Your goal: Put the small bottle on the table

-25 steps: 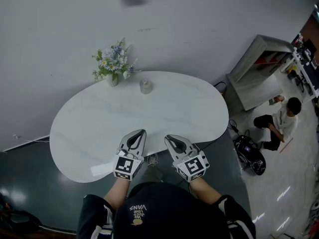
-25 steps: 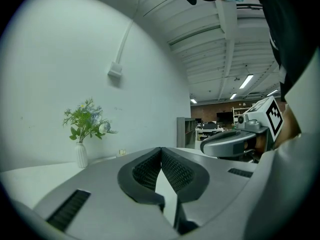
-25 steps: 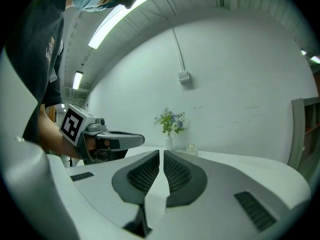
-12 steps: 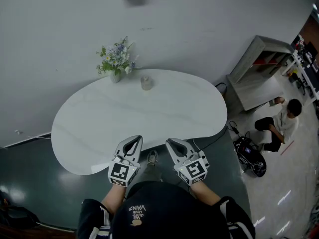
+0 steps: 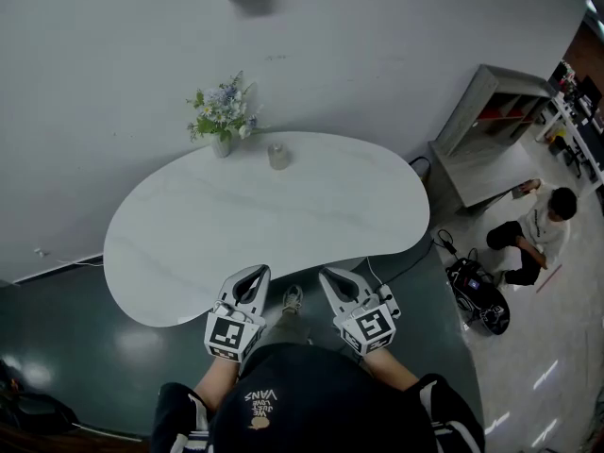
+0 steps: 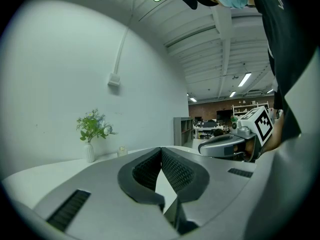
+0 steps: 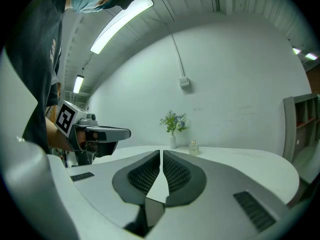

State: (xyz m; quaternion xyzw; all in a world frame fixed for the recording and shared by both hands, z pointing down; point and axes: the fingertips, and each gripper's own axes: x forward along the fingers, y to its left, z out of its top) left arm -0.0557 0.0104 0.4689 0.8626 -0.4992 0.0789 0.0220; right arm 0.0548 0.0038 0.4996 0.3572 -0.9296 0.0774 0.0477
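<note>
white table filled the scene. vase w/ flowers stood at its far edge, small bottle upright just right of it, already on top. left gripper & right gripper both pressed together, empty, at near edge. bottle lay well apart, far ahead, left slightly nearer.

Bright, even light from ceiling strip lamps casts soft shadows and pale glare patches on the dark floor near the table; focus is sharp, and both gripper views show fisheye bending with black corners.
</note>
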